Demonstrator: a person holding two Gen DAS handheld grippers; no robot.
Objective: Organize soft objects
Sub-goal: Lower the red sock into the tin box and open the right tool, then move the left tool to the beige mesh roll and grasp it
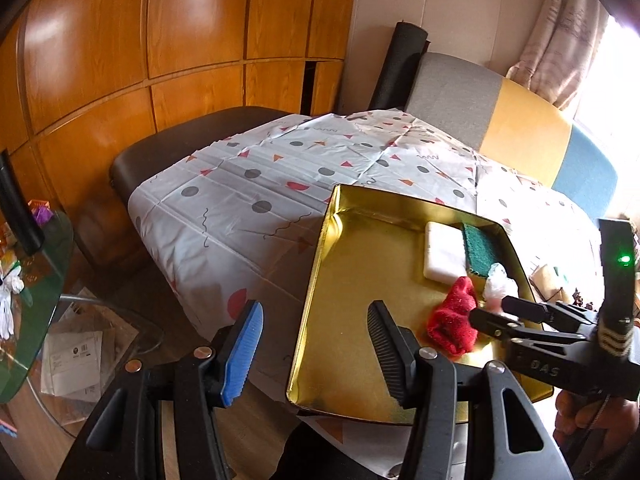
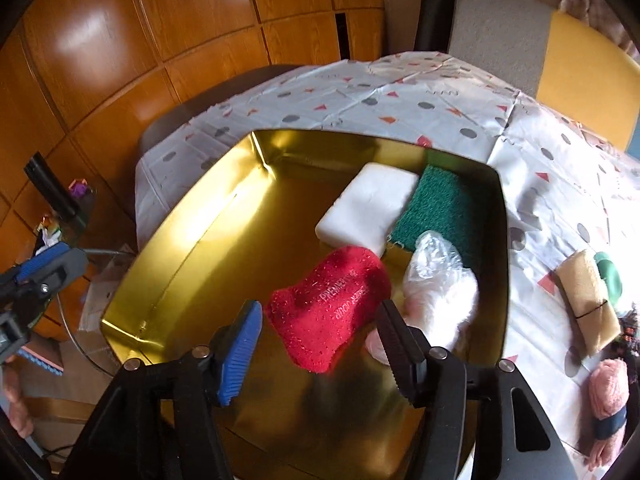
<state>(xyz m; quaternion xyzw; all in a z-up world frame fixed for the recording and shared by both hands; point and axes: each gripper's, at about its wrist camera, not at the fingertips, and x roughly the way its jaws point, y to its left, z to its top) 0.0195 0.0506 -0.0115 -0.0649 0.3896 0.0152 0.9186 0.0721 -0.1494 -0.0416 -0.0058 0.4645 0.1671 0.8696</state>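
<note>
A gold metal tray (image 2: 192, 236) (image 1: 352, 280) lies on the patterned tablecloth. It holds a white sponge (image 2: 370, 208) (image 1: 444, 254), a green scouring pad (image 2: 444, 204) (image 1: 480, 250), a red sparkly cloth (image 2: 332, 308) (image 1: 454, 320) and a white item in clear plastic (image 2: 440, 276) (image 1: 498, 284). My right gripper (image 2: 320, 340) is open over the tray, its jaws either side of the red cloth's near end. It shows from the side in the left wrist view (image 1: 492, 312). My left gripper (image 1: 316, 352) is open and empty at the tray's left edge.
Right of the tray lie a tan sponge with a green item (image 2: 588, 296) and pink yarn (image 2: 608, 388). A glass side table (image 1: 28, 288) with clutter stands at the left. A colour-blocked sofa back (image 1: 500, 112) and wooden wardrobe doors (image 1: 160, 40) stand behind.
</note>
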